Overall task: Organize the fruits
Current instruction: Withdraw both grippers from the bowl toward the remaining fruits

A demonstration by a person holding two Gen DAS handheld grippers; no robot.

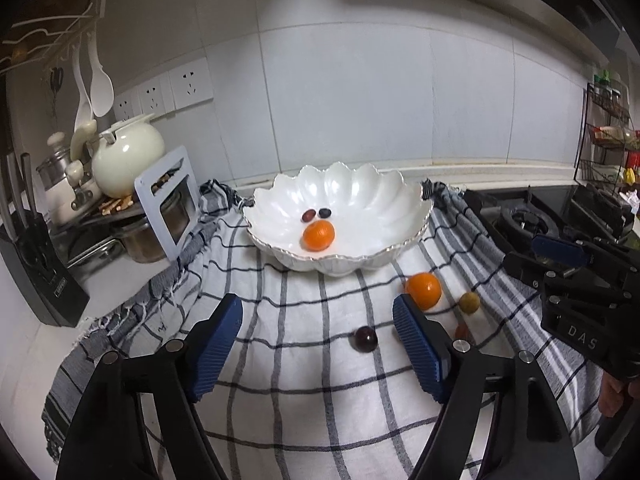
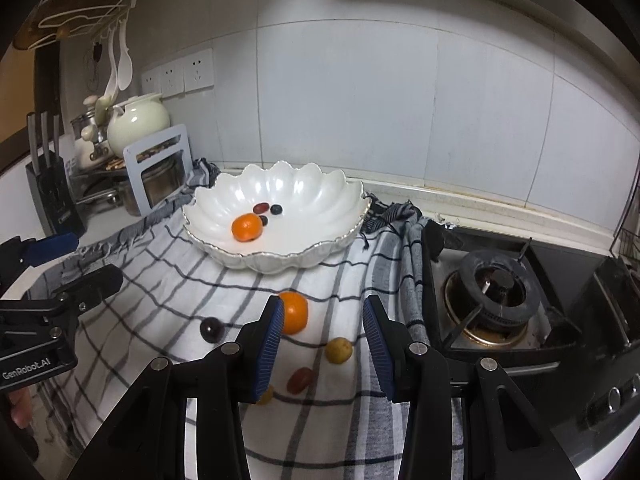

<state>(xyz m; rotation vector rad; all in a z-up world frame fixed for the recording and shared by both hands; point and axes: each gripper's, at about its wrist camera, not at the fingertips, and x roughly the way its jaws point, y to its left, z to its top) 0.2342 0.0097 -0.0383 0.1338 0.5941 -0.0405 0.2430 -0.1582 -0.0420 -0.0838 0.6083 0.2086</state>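
A white scalloped bowl sits on a checked cloth spread over the worktop, at twelve o'clock from both grippers. Inside it lie an orange and, just behind it, a few small dark fruits.

On the cloth in front of the bowl more fruit lies loose. In the right wrist view a second orange sits at eleven o'clock from the right gripper, partly behind its left pad. A yellow-green fruit lies near one o'clock between the pads, a red oval fruit at six o'clock from it, and a small yellow fruit peeks out beside the left pad. A dark round fruit lies at nine o'clock, well apart from the orange.

The right jaws stand moderately apart above the cloth, gripping nothing. The left gripper has its jaws wide, empty, with the dark round fruit between them further ahead. A gas burner lies at three o'clock.
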